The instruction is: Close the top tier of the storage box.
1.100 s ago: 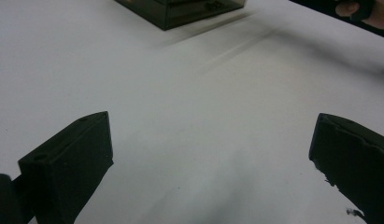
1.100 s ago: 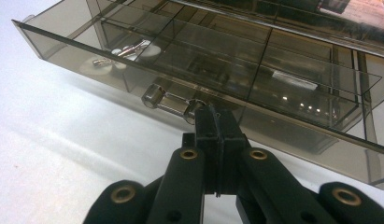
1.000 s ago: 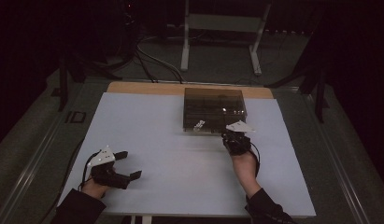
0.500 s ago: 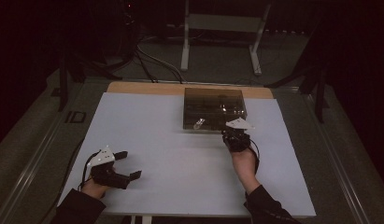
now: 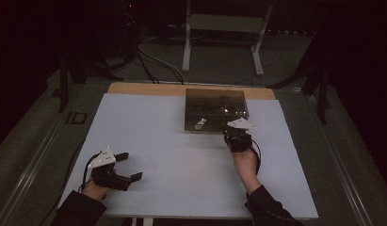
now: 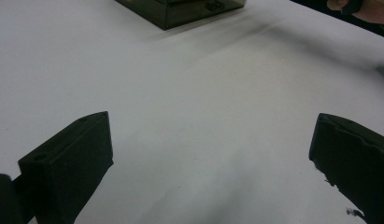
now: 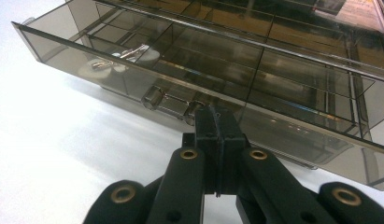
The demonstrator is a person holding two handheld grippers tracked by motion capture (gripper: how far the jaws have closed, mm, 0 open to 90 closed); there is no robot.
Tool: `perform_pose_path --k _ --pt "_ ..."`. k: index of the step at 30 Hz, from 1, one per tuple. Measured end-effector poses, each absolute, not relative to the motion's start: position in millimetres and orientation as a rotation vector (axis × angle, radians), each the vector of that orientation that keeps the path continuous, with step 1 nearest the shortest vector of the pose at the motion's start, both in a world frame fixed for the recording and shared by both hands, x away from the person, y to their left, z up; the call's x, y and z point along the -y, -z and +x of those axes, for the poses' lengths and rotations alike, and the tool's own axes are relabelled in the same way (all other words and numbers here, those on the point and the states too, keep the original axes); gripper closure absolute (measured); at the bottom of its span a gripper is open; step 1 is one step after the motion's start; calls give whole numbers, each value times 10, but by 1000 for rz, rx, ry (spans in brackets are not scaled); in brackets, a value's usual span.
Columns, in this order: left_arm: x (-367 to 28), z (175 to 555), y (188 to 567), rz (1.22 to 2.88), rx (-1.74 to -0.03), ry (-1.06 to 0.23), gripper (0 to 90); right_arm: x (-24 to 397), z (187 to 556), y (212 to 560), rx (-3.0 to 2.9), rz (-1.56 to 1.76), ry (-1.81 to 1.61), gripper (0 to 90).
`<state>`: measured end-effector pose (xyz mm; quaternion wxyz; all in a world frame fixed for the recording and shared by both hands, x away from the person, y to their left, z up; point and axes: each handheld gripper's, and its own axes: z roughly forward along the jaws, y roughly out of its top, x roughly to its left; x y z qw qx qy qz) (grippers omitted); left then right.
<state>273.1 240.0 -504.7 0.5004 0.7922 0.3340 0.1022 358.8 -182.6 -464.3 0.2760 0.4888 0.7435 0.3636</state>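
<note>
The smoked-plastic compartment box [image 5: 215, 109] sits at upper centre of the high view, on the white tabletop [image 5: 172, 141]. The right gripper [image 5: 237, 136] is at its near edge, fingers pressed together, tips at the small front latch [image 7: 173, 103]; contact appears likely but cannot be confirmed. The left gripper [image 5: 130, 165], lower left of the frame, rests well apart from the box, fingers spread wide with nothing between them.
</note>
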Motion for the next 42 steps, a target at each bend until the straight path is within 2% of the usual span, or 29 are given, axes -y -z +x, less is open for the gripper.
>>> perform_pose_path --k 42 --pt "-2403 2729 5040 1913 -806 -249 10 1812 3797 4693 -1978 1344 -950 899"
